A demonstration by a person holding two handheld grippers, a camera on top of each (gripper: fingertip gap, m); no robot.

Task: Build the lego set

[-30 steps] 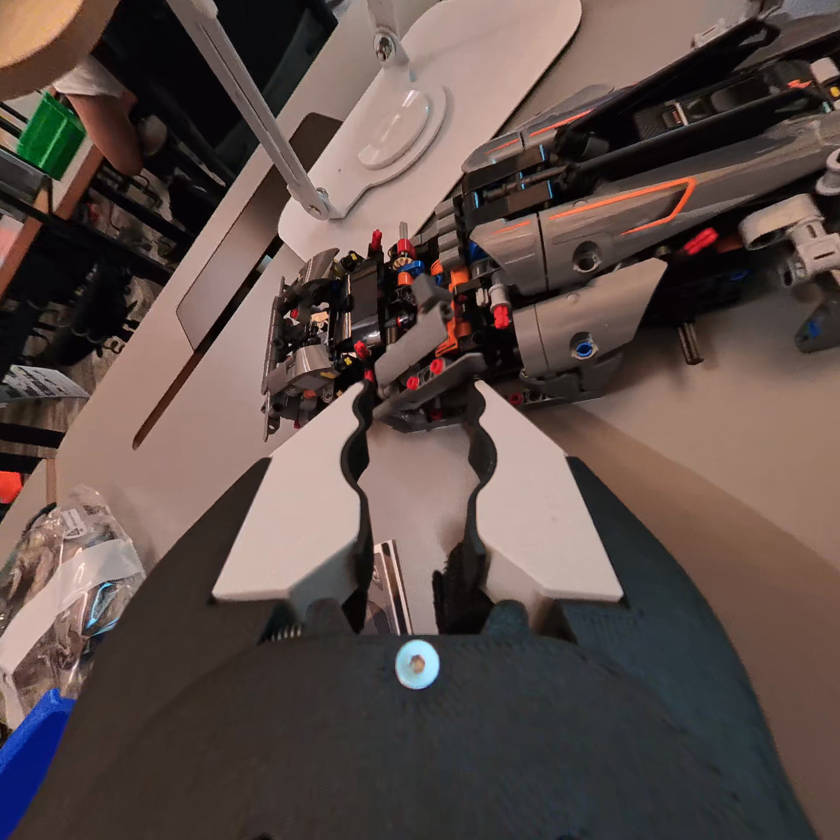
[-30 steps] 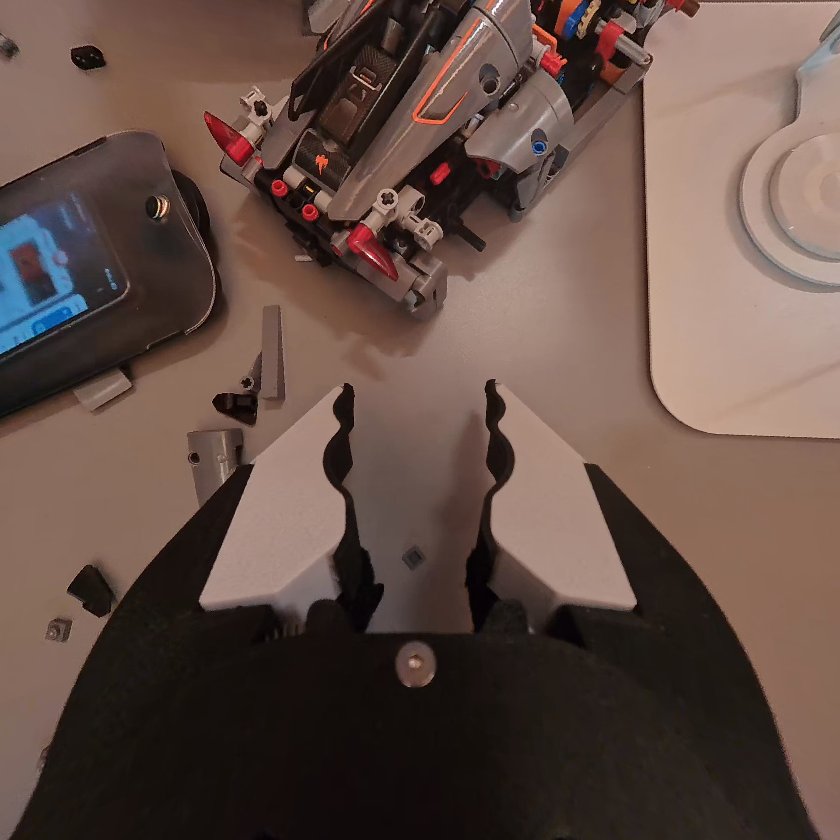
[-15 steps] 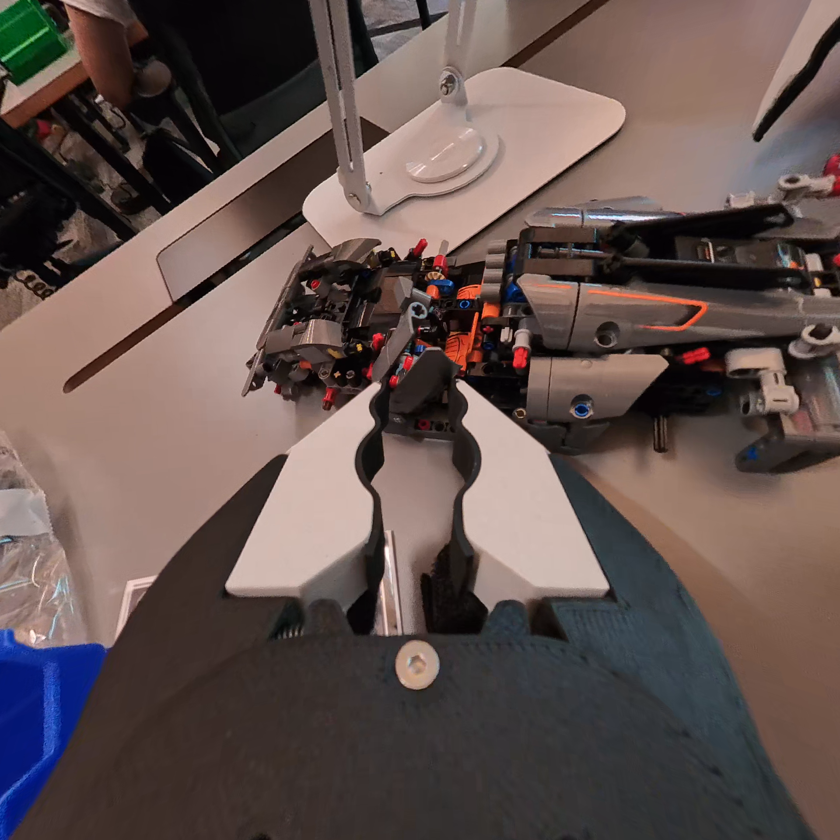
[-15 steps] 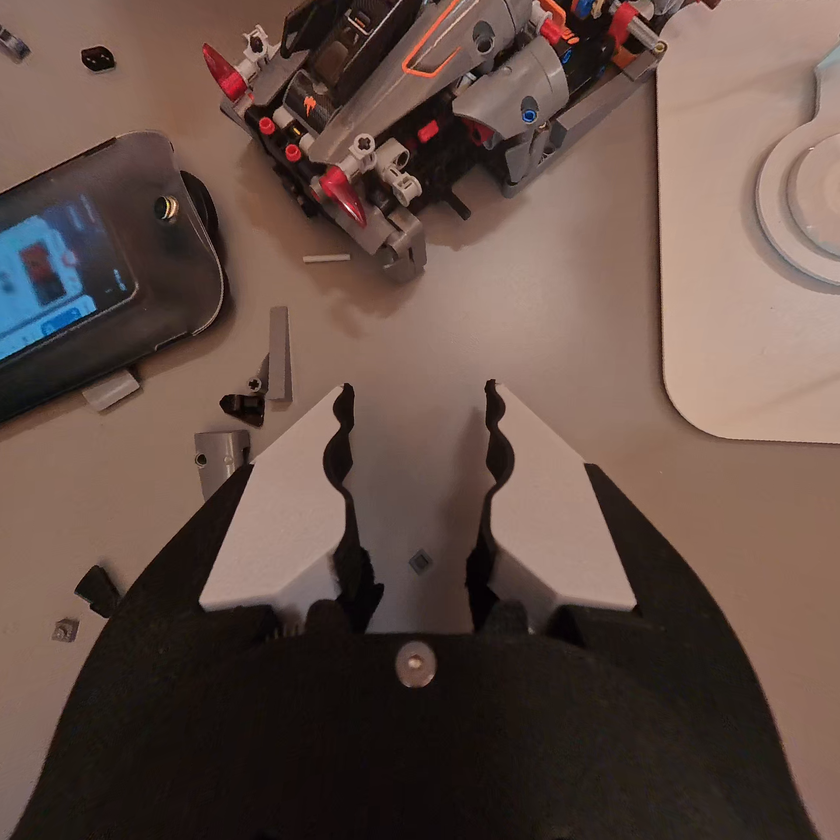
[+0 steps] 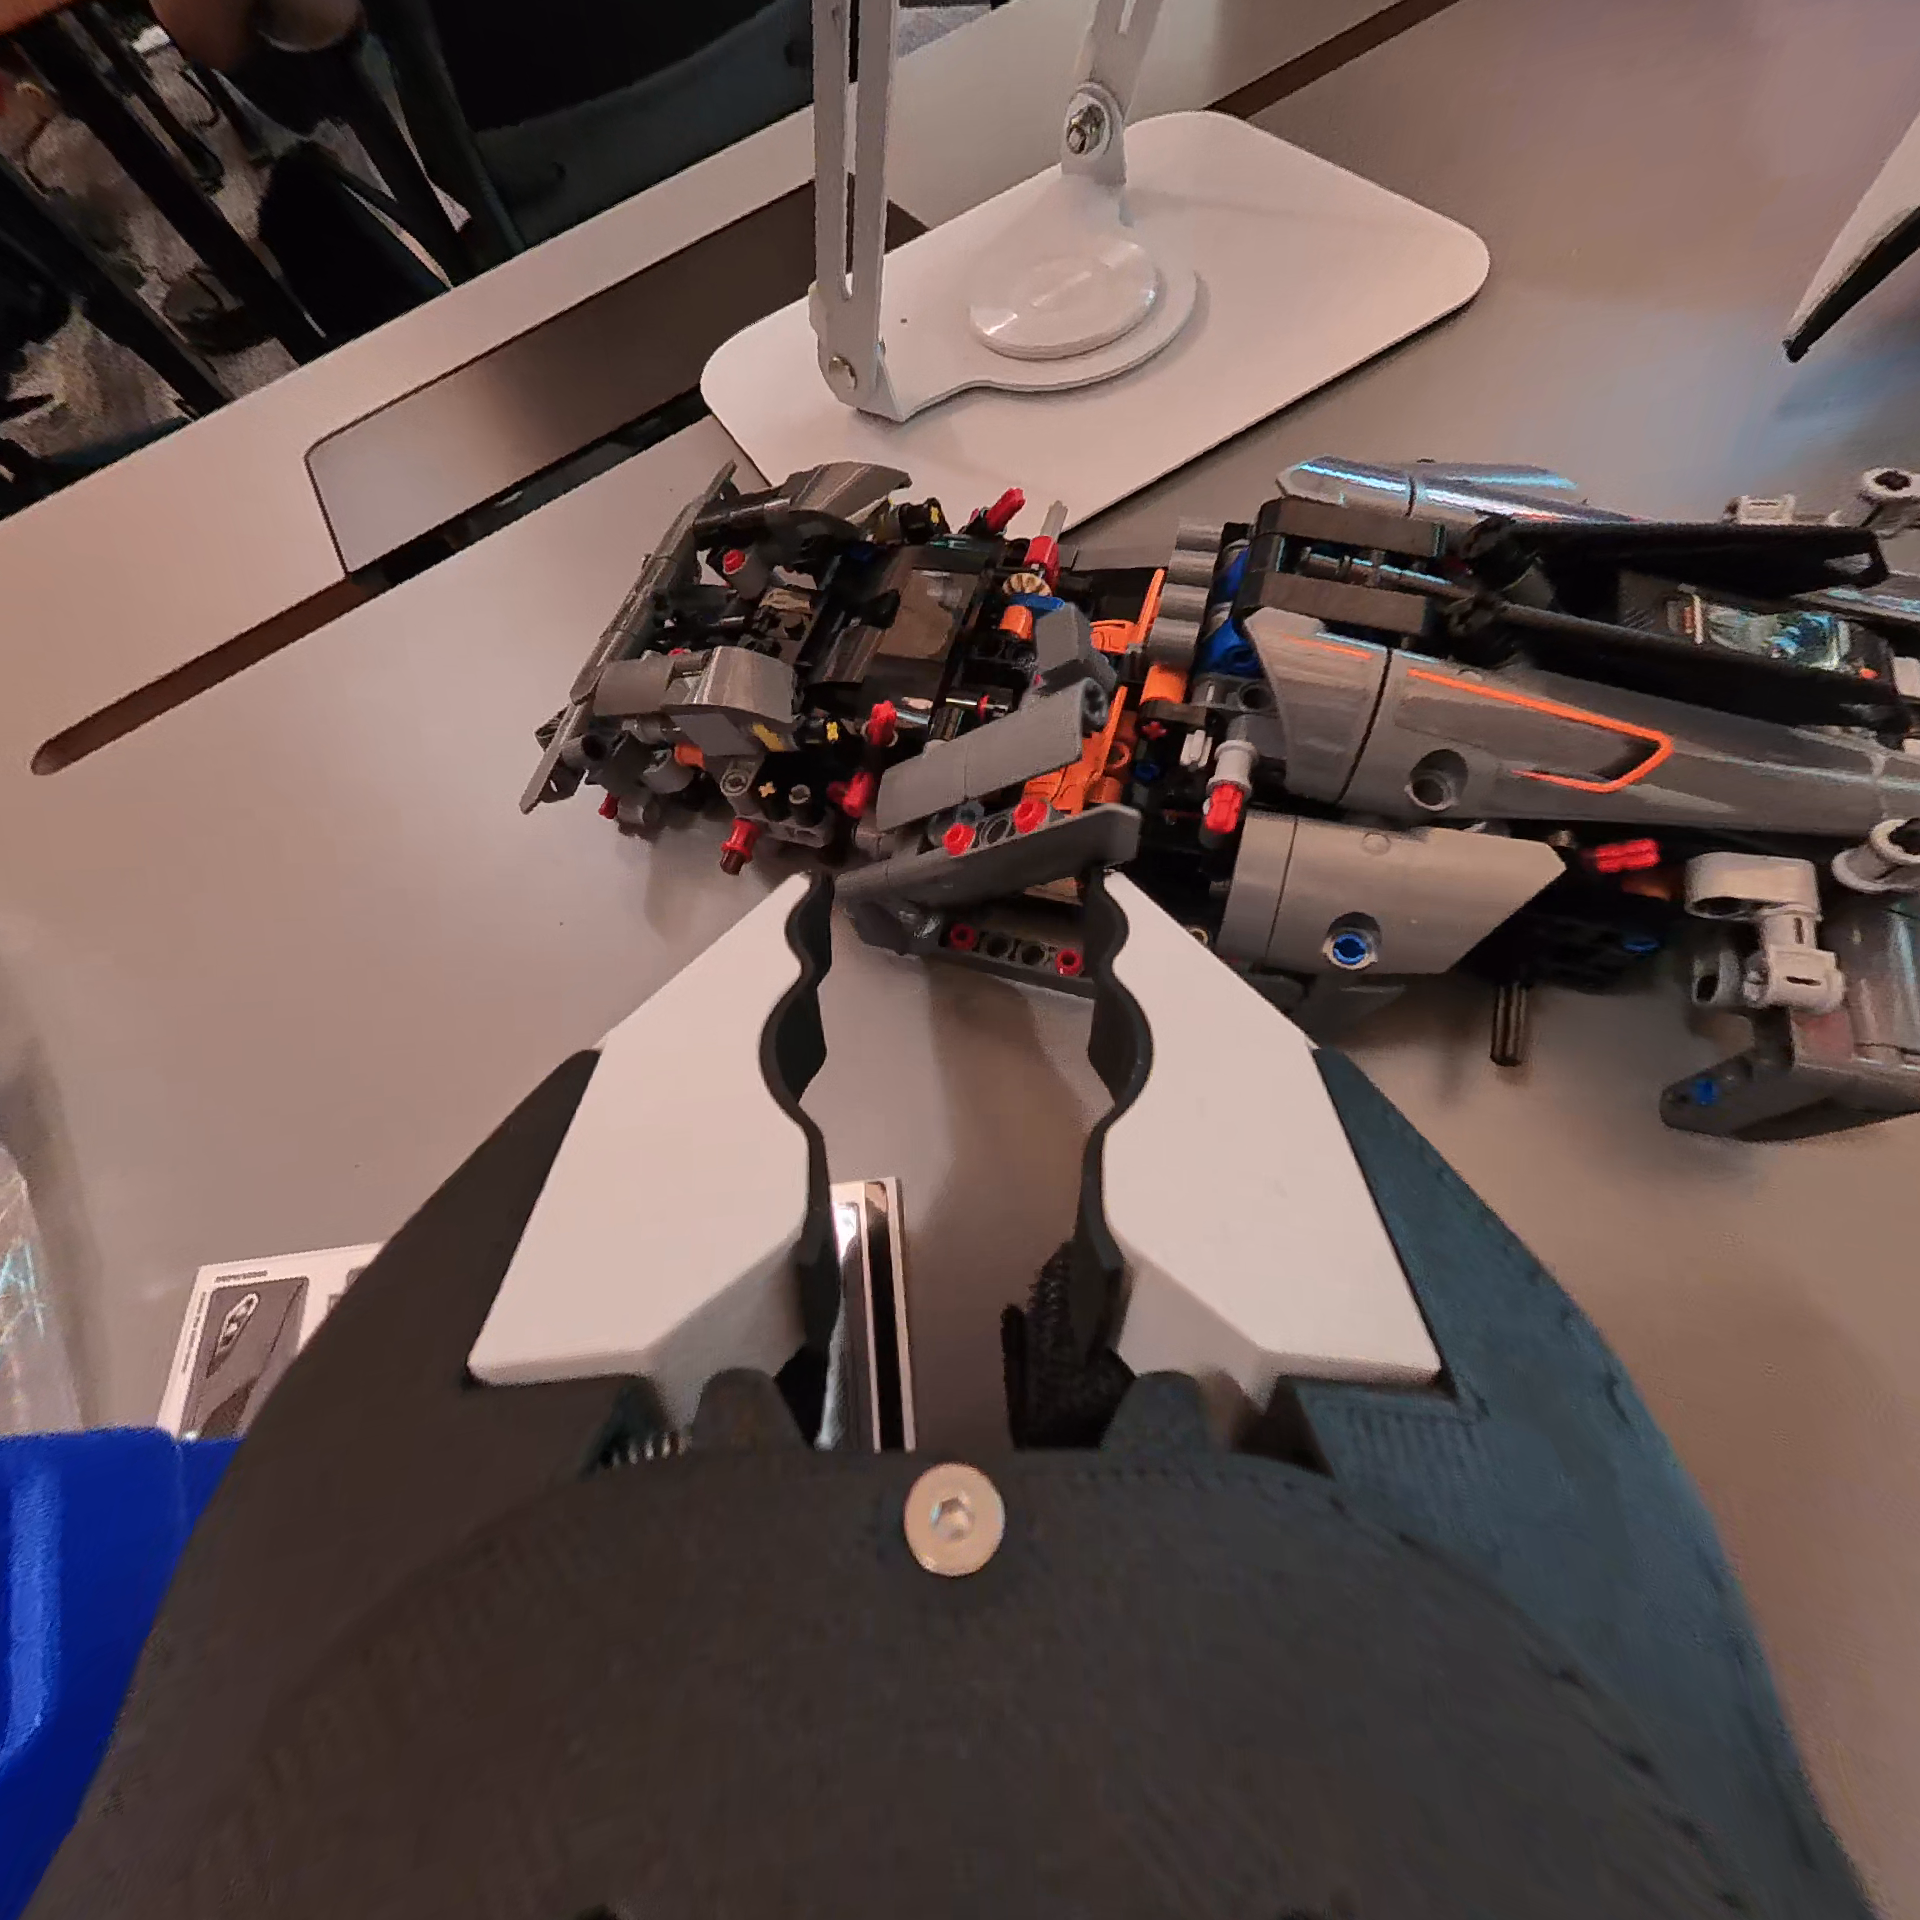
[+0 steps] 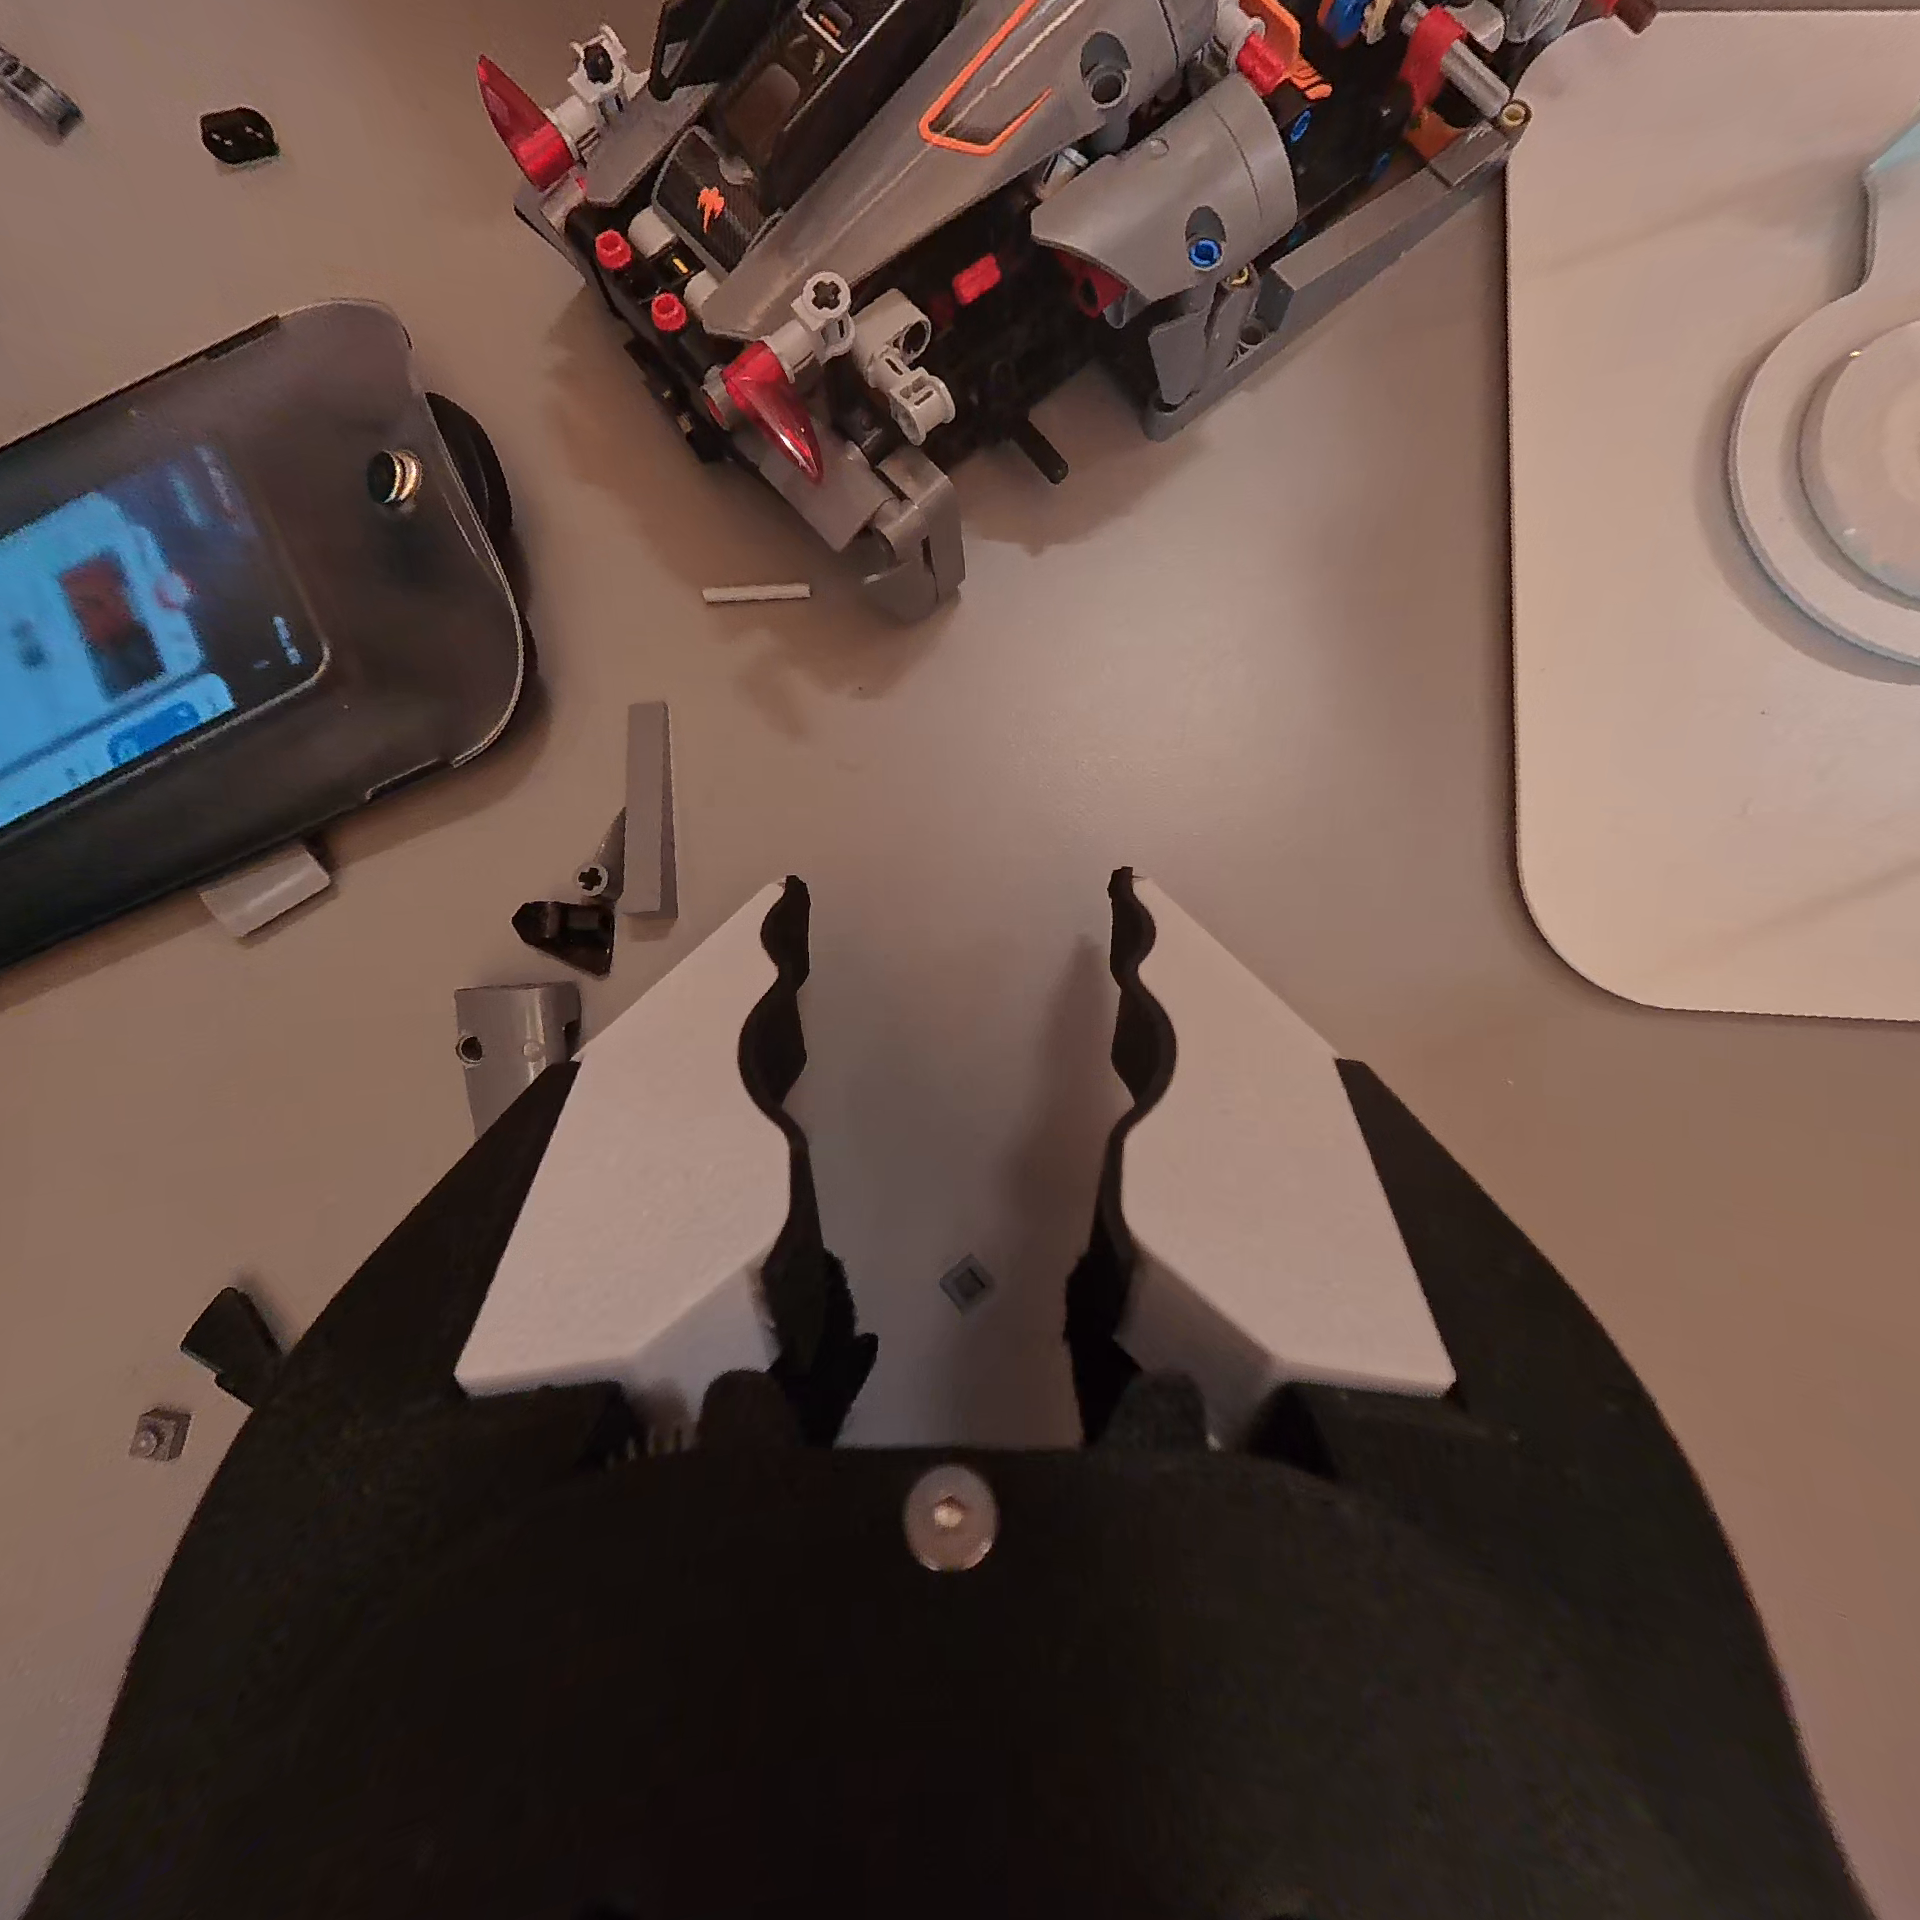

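The grey, black and orange lego car (image 5: 1299,727) lies on the grey table, partly built. My left gripper (image 5: 956,883) is open, its fingertips (image 5: 800,904) on either side of a grey side panel (image 5: 987,847) at the car's near flank. Whether they touch it I cannot tell. In the right wrist view the car's front end (image 6: 883,260), with red pointed lights, is at the top. My right gripper (image 6: 956,883) is open and empty above bare table, well short of the car. Loose grey and black pieces (image 6: 649,810) lie to its left.
A white lamp base (image 5: 1091,301) stands behind the car and shows in the right wrist view (image 6: 1714,520). A phone in a clear holder (image 6: 208,623) lies at the left. A small grey stud (image 6: 966,1283) lies between my right fingers. A blue bin (image 5: 62,1662) and a leaflet (image 5: 249,1330) are near left. My right fingertips sit around 25 centimeters from my left ones. The small grey stud (image 6: 966,1283) sits 8 centimeters or so from the ends of my right fingers.
My left gripper closed in on the grey panel, then opened wider. The car swung round and its front slid away from my right gripper, uncovering a thin white bar. The right gripper stayed put.
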